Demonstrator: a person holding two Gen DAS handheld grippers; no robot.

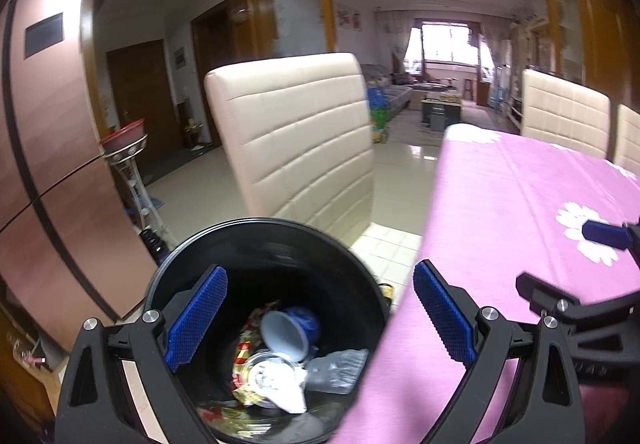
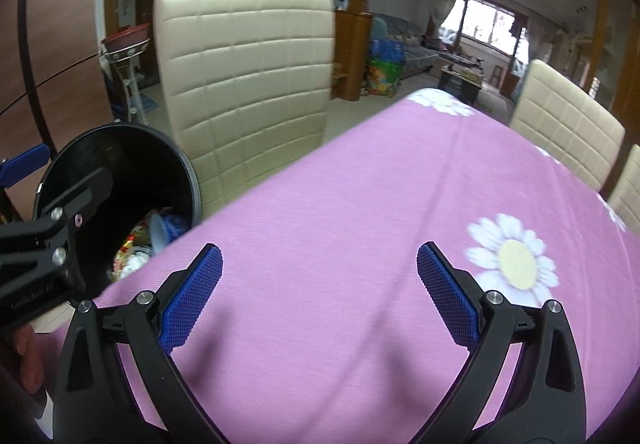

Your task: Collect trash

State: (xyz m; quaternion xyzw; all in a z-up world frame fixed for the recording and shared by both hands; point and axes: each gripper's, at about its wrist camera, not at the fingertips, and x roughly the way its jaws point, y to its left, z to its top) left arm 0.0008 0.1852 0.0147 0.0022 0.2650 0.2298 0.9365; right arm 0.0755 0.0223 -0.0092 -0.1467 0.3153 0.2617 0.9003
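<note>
Both tongs gape wide with nothing in them: left gripper [image 1: 320, 318] hangs over the black bin [image 1: 256, 234], right gripper [image 2: 319, 294] over the pink tablecloth [image 2: 360, 203]. Looks like a drop-off just wrapped, and no trash shows on the table, so next is probably hunting for leftovers. Down in the bin: clear plastic wrap [image 1: 340, 368], blue cup [image 1: 290, 332], crumpled white paper [image 1: 282, 384].

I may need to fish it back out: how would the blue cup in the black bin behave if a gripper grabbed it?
The blue cup looks thin-walled, so probably light and easy to crush. It lies tipped on loose wrappers, so it may slide or roll when nudged. Its smooth white inside looks slippery.
</note>
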